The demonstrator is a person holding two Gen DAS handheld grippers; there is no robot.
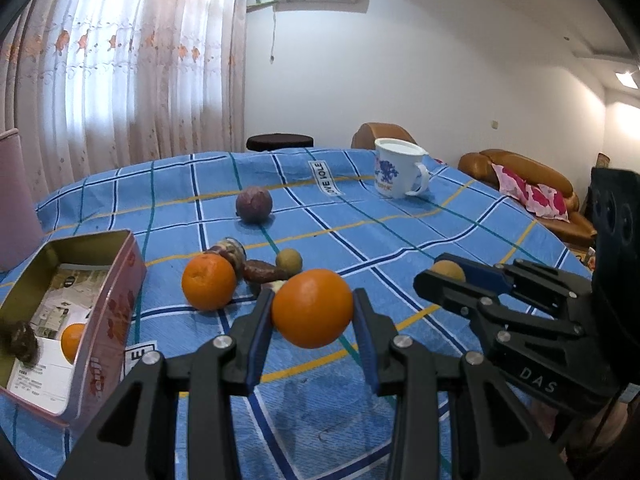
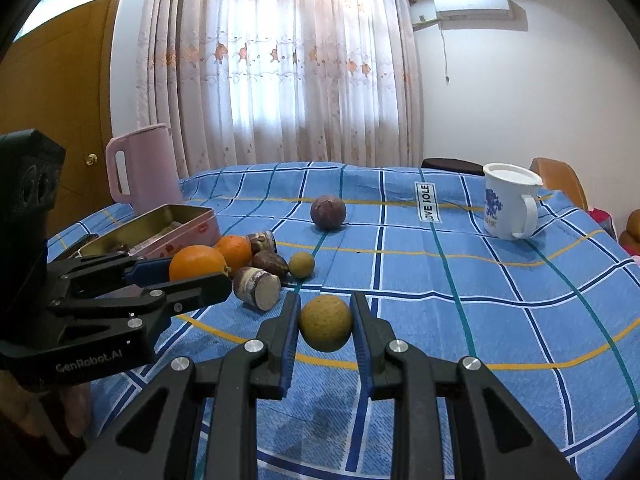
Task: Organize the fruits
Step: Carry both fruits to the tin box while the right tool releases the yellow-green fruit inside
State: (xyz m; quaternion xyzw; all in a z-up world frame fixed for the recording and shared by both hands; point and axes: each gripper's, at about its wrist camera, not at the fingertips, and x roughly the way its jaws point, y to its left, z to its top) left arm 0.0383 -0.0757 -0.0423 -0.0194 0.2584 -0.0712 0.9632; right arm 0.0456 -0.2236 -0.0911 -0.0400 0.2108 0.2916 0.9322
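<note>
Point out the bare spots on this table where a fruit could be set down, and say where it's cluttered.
Free: the checked cloth between the purple fruit and the white mug, and the stretch in front of the mug. Crowded: the cluster beside the pink tin, where an orange, a brown fruit and a small tan fruit lie close.

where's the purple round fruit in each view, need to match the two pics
Left wrist view: the purple round fruit lies alone on the blue cloth, above centre-left, beyond the fruit cluster.
Right wrist view: the purple round fruit lies near the centre, just above the middle, apart from the other fruit.
Shared landmark: the white mug stands to its right in both views.
</note>
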